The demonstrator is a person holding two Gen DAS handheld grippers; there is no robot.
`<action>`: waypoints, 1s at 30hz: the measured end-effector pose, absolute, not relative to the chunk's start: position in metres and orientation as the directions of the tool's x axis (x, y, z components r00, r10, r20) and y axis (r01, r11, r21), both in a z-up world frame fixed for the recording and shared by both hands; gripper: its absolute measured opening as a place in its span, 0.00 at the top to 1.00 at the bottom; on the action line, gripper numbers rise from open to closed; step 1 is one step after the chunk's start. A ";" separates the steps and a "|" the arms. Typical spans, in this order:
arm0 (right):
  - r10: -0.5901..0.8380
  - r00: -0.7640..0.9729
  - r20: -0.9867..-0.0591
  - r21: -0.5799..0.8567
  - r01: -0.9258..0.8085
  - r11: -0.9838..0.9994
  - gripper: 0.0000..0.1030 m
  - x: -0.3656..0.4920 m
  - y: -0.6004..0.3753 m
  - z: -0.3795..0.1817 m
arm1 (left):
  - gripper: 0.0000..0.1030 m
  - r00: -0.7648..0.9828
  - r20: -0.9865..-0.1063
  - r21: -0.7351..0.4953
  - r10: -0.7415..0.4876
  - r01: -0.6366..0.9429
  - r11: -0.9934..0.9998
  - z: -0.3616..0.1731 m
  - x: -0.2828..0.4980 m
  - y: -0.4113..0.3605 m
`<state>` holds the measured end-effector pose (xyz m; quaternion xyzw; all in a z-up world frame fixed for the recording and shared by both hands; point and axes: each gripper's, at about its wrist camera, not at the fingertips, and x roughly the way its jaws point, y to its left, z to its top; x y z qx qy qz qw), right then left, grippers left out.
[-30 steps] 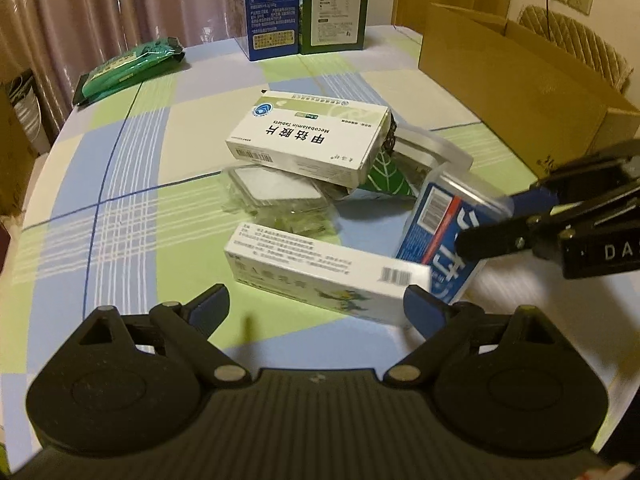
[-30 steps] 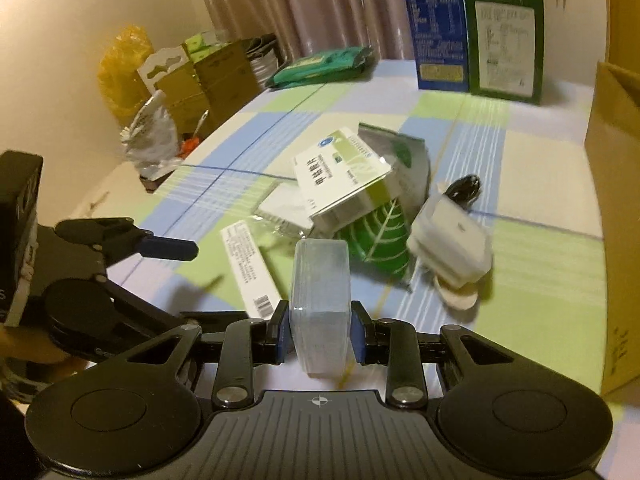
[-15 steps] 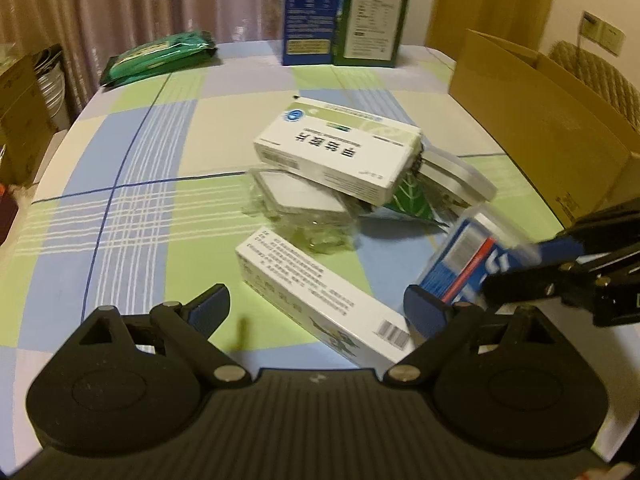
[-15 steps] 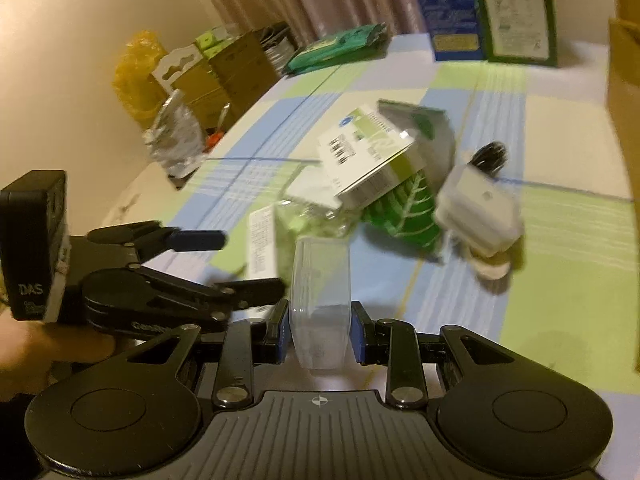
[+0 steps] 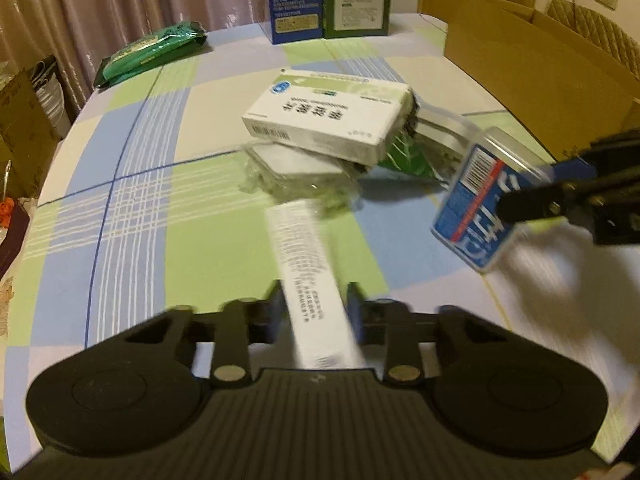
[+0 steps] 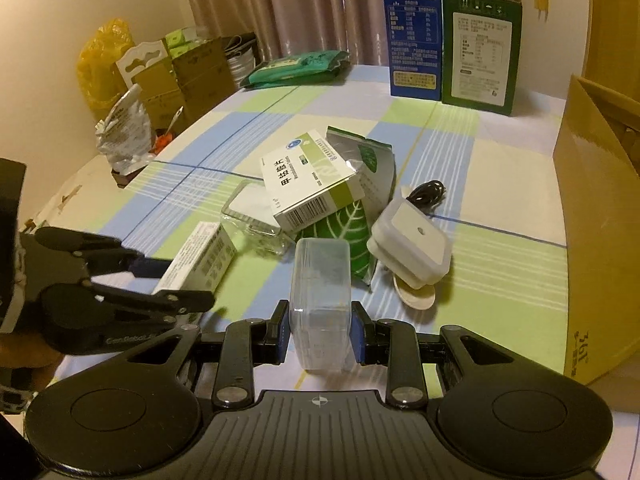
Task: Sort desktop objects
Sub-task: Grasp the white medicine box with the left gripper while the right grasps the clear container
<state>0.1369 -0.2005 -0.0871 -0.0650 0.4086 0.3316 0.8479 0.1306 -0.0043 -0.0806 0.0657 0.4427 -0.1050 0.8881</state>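
My left gripper (image 5: pixel 316 308) has a long white printed box (image 5: pixel 308 276) between its jaws, which are closing, with both pads against its sides. The right wrist view shows that box (image 6: pixel 200 256) held at the lower left. My right gripper (image 6: pixel 320 328) is shut on a clear plastic box (image 6: pixel 320 280) with a blue label (image 5: pixel 480 204), held above the checked tablecloth (image 5: pixel 132 208). A white and green medicine box (image 5: pixel 328 116) lies on a clear packet (image 5: pixel 296 168) and a green leaf pouch (image 6: pixel 348 232) mid-table.
A white lidded container (image 6: pixel 408 244) and a black cable (image 6: pixel 428 192) lie right of the pile. An open cardboard box (image 6: pixel 600 220) stands along the right edge. Blue (image 6: pixel 414 40) and green (image 6: pixel 480 52) cartons stand at the back, with a green pack (image 5: pixel 152 52) at the back left.
The left jaws have gone from wide open to closed on the long white box, which now points straight away from the camera. The right gripper keeps its grip on the clear box.
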 end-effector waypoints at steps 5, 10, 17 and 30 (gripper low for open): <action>0.506 0.454 -0.734 0.148 -0.619 0.771 0.73 0.128 -0.200 -0.086 | 0.79 0.584 -0.799 0.036 -0.146 0.288 0.957 -0.074 0.102 -0.015; 0.485 0.472 -0.737 0.096 -0.637 0.765 0.73 0.120 -0.193 -0.088 | 0.79 0.584 -0.798 0.044 -0.148 0.302 0.952 -0.078 0.093 -0.019; 0.459 0.487 -0.743 0.039 -0.653 0.756 0.73 0.121 -0.186 -0.098 | 0.77 0.576 -0.805 0.051 -0.141 0.304 0.951 -0.083 0.100 -0.019; 0.470 0.481 -0.740 0.117 -0.597 0.794 0.55 0.139 -0.185 -0.104 | 0.77 0.546 -0.824 0.015 -0.153 0.292 0.956 -0.086 0.106 -0.017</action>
